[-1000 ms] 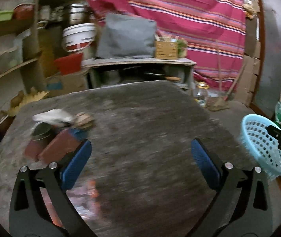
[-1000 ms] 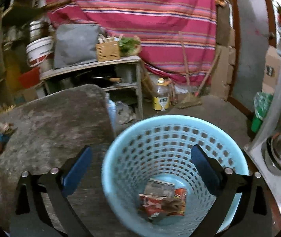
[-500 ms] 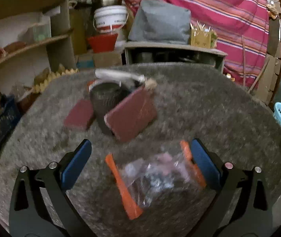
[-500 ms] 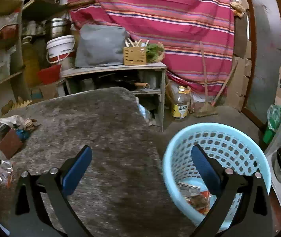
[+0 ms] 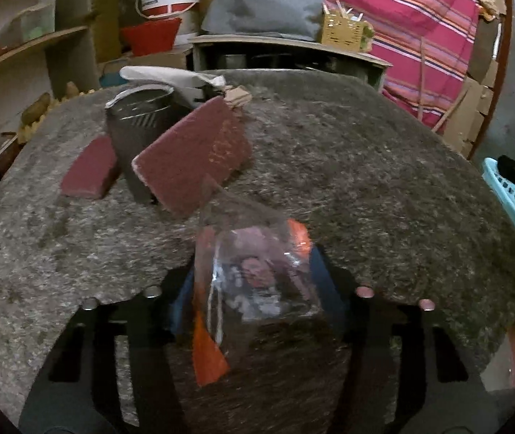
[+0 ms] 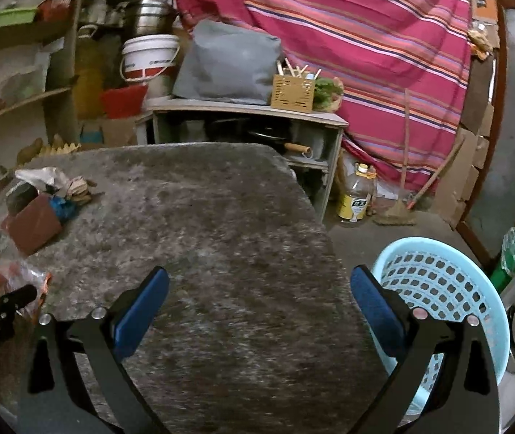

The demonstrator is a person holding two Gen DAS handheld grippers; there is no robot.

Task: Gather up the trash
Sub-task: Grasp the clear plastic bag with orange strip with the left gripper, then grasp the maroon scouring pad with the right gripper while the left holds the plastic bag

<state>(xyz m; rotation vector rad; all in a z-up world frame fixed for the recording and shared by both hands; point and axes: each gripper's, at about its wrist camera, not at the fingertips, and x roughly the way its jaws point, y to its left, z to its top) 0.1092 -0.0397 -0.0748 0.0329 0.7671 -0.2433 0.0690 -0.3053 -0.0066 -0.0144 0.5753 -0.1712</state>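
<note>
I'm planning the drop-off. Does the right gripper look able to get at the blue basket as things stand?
Probably yes. The right gripper is open and holds nothing, and the blue basket stands beside the table, close to its right finger, with nothing between them.

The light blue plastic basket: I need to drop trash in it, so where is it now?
In the right wrist view, the light blue perforated plastic basket stands on the floor off the grey table's right edge, just behind the right tongs' right finger.
</note>
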